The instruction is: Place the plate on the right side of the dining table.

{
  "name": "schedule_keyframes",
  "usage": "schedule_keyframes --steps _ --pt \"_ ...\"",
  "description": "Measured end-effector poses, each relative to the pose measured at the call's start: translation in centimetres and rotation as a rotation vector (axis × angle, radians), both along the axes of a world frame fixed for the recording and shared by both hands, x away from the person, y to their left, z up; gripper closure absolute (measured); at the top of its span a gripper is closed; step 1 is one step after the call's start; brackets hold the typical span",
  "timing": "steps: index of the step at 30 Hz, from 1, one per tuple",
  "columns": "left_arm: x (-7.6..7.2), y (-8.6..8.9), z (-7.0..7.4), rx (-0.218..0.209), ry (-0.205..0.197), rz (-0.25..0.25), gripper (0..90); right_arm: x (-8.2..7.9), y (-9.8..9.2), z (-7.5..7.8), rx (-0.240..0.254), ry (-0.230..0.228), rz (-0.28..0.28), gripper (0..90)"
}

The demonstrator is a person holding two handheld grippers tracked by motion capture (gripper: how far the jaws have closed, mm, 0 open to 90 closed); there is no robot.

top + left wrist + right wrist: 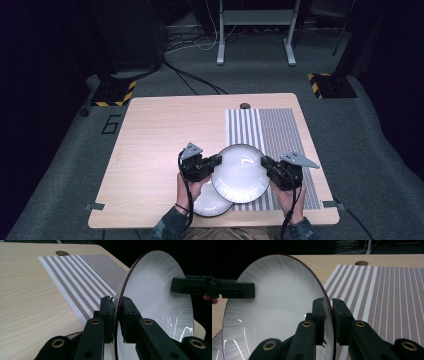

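Gripping one white plate [239, 172] by opposite rim edges, the left gripper [216, 161] and the right gripper [266, 165] hold it lifted over the near part of the table [155, 145], between bare wood and the striped placemat [272, 130].

Item held: white plate with fine grey radial lines and a dark rim; both sets of jaws are clamped on its rim, one pad above and one below.

Item beneath: a second plate [207, 204], resting on the table near the front edge, partly covered by the lifted one.

Risks, judged: a thin rim hold on glazed ware may slip if either hand tilts or the hands pull apart; a dropped edge could strike the second plate and chip both.

Hidden or unclear: the lifted plate's underside; most of the second plate; the clearance between the two; the person's body beyond forearms and hands [186, 192].
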State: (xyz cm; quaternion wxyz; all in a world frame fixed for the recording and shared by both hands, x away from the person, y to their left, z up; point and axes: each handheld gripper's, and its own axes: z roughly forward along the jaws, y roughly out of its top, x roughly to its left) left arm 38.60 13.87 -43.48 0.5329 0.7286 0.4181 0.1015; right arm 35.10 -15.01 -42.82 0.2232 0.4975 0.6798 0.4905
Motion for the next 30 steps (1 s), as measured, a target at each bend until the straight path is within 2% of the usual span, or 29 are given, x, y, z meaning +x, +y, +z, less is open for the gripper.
schedule_keyframes --steps 10,13,21,25,27,30 --pt "0.6 -1.1 0.2 0.001 0.0 -0.014 81.2 0.0 -0.9 0.0 0.004 -0.001 -0.022 80.5" --pt "0.9 -1.5 0.3 -0.001 0.011 -0.019 81.2 0.1 -1.2 0.0 0.002 0.001 -0.028 80.4" --pt "1.5 -2.4 1.4 0.005 0.001 -0.025 81.7 0.6 -2.2 0.5 0.023 -0.011 -0.047 80.3" --pt "2.1 -2.9 1.9 0.002 0.014 -0.032 82.0 1.1 -2.6 0.8 0.015 0.004 -0.051 80.4" --pt "2.2 -3.2 2.3 0.002 -0.002 -0.037 82.2 1.3 -2.9 1.1 0.014 0.002 -0.044 80.6" --pt "2.5 -3.7 2.5 0.009 0.0 -0.047 82.1 1.2 -3.3 1.4 0.015 -0.002 -0.059 80.4"
